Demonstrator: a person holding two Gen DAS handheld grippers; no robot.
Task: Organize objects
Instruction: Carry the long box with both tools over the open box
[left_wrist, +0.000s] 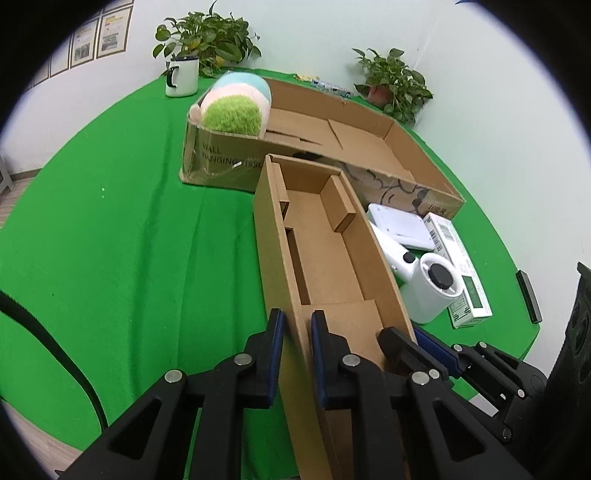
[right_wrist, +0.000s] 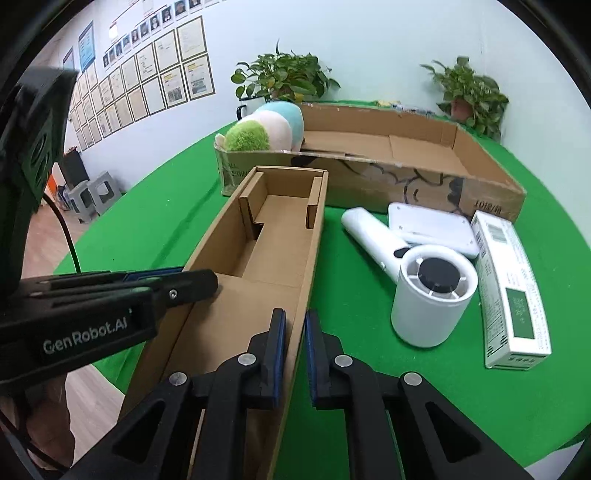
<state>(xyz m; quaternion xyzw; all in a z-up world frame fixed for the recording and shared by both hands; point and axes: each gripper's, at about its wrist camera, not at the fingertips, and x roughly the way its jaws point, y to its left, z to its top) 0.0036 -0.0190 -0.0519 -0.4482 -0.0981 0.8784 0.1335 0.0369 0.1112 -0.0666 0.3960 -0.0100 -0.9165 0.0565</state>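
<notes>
A narrow open cardboard box (left_wrist: 325, 254) (right_wrist: 273, 254) lies lengthwise on the green table. My left gripper (left_wrist: 297, 325) is shut on its left wall at the near end. My right gripper (right_wrist: 294, 325) is shut on its right wall; it also shows in the left wrist view (left_wrist: 417, 343), and the left gripper shows in the right wrist view (right_wrist: 177, 284). To the box's right lie a white handheld fan (right_wrist: 424, 291) (left_wrist: 424, 284), a flat white device (right_wrist: 432, 229) (left_wrist: 402, 225) and a white-green carton (right_wrist: 513, 288) (left_wrist: 461, 266).
A large open cardboard box (left_wrist: 369, 144) (right_wrist: 406, 155) stands behind, with a plush toy (left_wrist: 236, 107) (right_wrist: 266, 127) at its left end. A mug (left_wrist: 181, 75) and two potted plants (left_wrist: 391, 81) (right_wrist: 284, 77) stand at the back. A black block (left_wrist: 528, 291) lies far right.
</notes>
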